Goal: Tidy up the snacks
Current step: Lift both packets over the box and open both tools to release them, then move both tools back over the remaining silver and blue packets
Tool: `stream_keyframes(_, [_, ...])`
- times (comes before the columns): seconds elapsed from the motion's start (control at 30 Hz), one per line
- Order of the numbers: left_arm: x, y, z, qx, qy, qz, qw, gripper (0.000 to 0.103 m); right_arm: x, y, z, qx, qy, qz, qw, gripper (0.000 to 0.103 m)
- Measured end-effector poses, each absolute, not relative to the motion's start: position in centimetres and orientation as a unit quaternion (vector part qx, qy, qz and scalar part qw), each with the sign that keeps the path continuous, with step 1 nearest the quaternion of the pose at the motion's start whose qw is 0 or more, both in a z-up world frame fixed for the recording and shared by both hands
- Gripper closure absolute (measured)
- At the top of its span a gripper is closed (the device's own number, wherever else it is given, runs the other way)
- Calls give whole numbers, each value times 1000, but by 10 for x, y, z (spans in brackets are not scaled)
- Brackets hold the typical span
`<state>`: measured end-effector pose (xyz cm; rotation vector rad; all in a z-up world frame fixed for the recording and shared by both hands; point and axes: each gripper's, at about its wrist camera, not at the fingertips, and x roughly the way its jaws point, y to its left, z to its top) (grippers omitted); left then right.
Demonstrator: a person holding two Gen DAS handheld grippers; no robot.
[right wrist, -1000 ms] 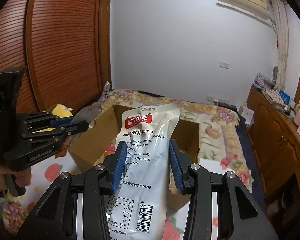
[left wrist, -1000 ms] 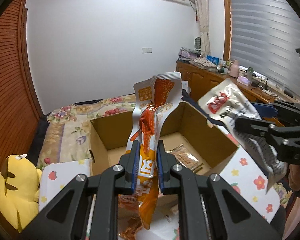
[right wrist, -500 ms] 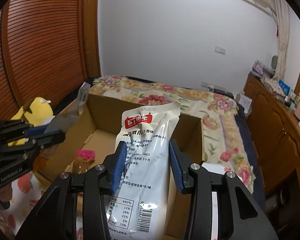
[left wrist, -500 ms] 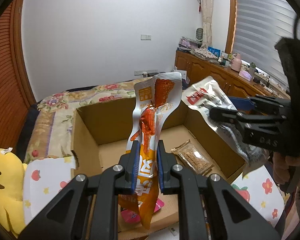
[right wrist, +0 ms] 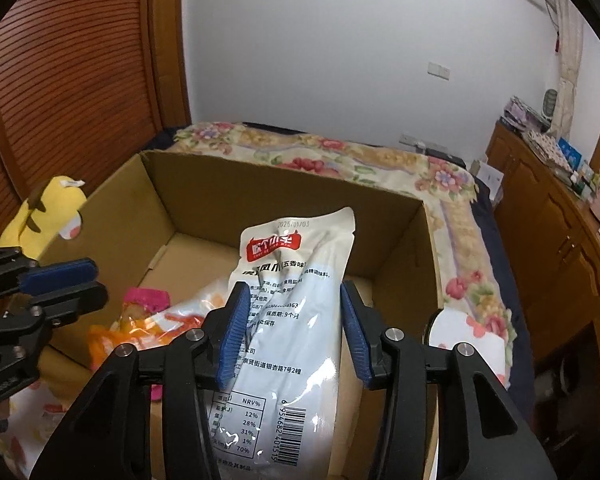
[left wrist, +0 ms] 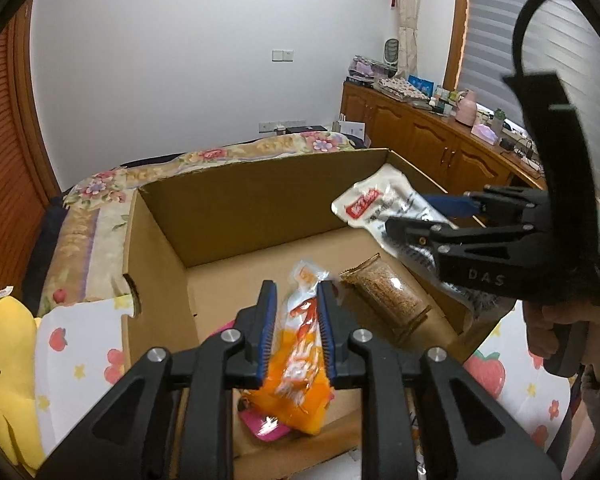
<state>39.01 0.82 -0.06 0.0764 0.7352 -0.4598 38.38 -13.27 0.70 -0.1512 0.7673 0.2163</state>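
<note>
While both grippers hang over the open cardboard box (left wrist: pixel 228 208), each deals with its own snack bag. The left gripper (left wrist: pixel 296 332) has its blue-padded fingers (left wrist: pixel 267 328) spread a little wider than the orange snack packet (left wrist: pixel 300 360) that lies between them; whether the pads touch the packet cannot be told. In the right wrist view the packet looks to lie on the box floor near the near-left corner, partly on top of a pink packet (right wrist: pixel 146 300).

The right gripper (right wrist: pixel 292 332) pinches a white snack pouch (right wrist: pixel 284 320) with a red label, its top end pointing toward the far wall of the box and its barcoded end hanging near the camera. From the left wrist view this pouch is held above the right side of the box, above the right wall.

On the box floor, right of the orange packet, lies a clear packet of brown snacks (left wrist: pixel 384 296). The box sits on a cloth printed with fruit (left wrist: pixel 80 352), with a yellow plush toy (right wrist: pixel 48 212) just left of it. A floral bedspread (right wrist: pixel 380 160) lies beyond the box, and a wooden sideboard (left wrist: pixel 428 140) stands along the right wall.
</note>
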Motion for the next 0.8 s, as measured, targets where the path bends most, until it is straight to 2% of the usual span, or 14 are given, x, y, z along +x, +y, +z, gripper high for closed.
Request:
stream_keyframes(0.13, [382, 13, 2, 34, 351, -225, 908, 73, 383, -134, 0, -72, 380, 106, 916, 52])
stream_keyframes(0.17, [378, 14, 3, 35, 348, -227, 909, 73, 382, -135, -1, -70, 380, 108, 916, 49])
stream_keyframes(0.23, [368, 17, 8, 34, 341, -228, 911, 71, 377, -136, 0, -66, 379, 114, 916, 49])
stream_keyframes(0.33, [351, 22, 15, 30, 325, -234, 916, 59, 365, -135, 3, -63, 374, 121, 917, 49])
stream_keyframes(0.57, [306, 31, 31, 37, 294, -249, 922, 56, 296, -137, 28, -53, 328, 151, 931, 49])
stream_keyframes(0.63, [295, 33, 35, 35, 288, -252, 923, 50, 275, -138, 33, -49, 318, 159, 933, 49])
stream_keyframes(0.8, [272, 40, 34, 39, 285, -245, 926, 50, 233, -140, 34, -37, 310, 174, 934, 49])
